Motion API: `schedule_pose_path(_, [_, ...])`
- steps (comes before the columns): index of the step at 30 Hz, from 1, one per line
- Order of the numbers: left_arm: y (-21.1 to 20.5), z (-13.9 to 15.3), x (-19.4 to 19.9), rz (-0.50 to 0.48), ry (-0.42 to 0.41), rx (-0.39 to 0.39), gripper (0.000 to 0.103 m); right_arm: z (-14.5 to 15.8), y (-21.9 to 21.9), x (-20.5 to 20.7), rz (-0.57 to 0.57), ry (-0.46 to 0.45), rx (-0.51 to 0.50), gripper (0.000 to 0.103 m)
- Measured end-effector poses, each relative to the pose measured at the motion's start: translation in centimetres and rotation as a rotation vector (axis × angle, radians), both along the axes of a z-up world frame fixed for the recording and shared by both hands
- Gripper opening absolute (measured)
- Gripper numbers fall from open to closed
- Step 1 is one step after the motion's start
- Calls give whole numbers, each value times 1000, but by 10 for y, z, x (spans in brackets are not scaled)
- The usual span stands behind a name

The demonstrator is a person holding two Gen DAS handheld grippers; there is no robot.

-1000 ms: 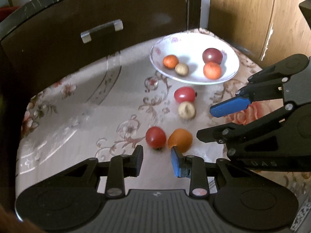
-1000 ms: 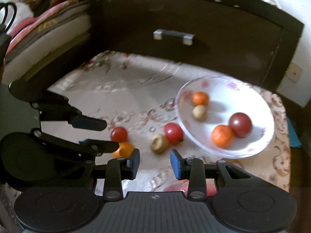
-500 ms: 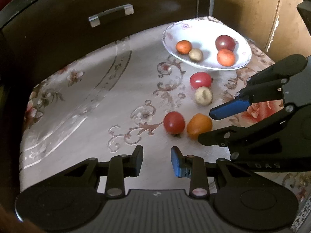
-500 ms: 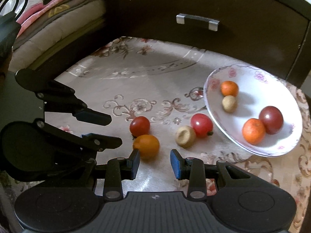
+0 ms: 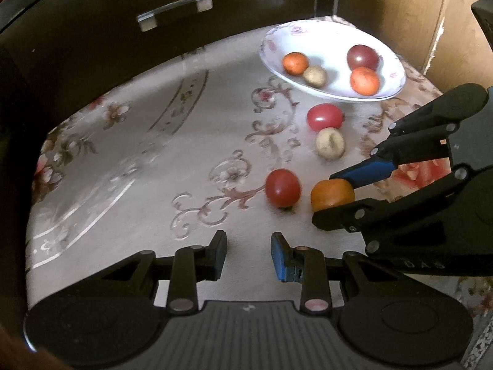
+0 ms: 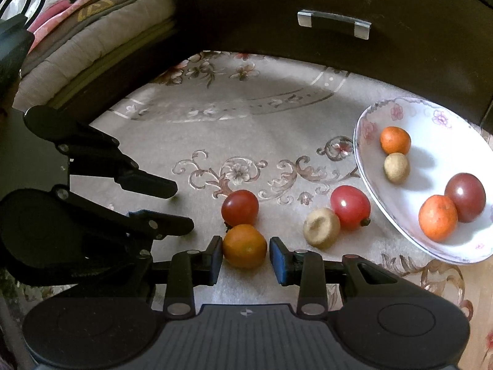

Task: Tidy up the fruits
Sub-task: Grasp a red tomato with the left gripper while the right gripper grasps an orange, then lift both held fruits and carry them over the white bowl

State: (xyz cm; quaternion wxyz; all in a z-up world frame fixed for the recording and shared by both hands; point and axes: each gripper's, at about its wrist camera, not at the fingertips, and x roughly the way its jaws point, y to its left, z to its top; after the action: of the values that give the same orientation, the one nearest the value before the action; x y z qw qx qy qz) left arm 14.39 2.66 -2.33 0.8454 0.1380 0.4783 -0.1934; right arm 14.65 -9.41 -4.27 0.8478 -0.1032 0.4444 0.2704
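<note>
The right gripper (image 6: 245, 254) had its fingers apart around the orange fruit (image 6: 244, 245) on the flowery cloth (image 6: 215, 135), just in front of a red tomato (image 6: 240, 207). The left gripper (image 5: 248, 254) hung nearby with fingers apart, holding nothing. The white bowl (image 6: 400, 215) sat near the cloth's right edge.

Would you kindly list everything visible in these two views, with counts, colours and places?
Plate: one, white with pink floral rim, far right on the cloth.
Fruits in plate: four; two orange, one beige, one dark red.
Fruits on cloth: four; two red tomatoes, one beige, one orange fruit between the right tool's fingers.
Tablecloth: one, cream, floral.
Drawer handle: one, silver, dark cabinet behind.
Bedding: grey-pink, upper left.
Left tool: black, open, empty.
Right tool: black, open around the orange fruit.
</note>
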Motion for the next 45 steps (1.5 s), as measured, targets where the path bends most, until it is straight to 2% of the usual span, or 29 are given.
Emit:
schedule_pose_path(4, [-7,2,-1,-25,-7,-19,41,2,-8,-4,-9,7,-15,24])
schedule_pose_path(12, [-16,-3,14,20,6,-82,43,4,-29,-14,-48,11,-37,24])
schedule_pose_path(20, [-29,-5,24,30,-22,-96,44,6,-37,-15,-59,11,-38,24])
schedule_pose_path(29, [-33,-5,19,28,-44,-80,38,8,-44,-16,-87,6,-39,24])
schedule_pose_path(45, [-37,-1,8,-4,-60,-36,38,10,-43,-16,-92,-19,-68,24])
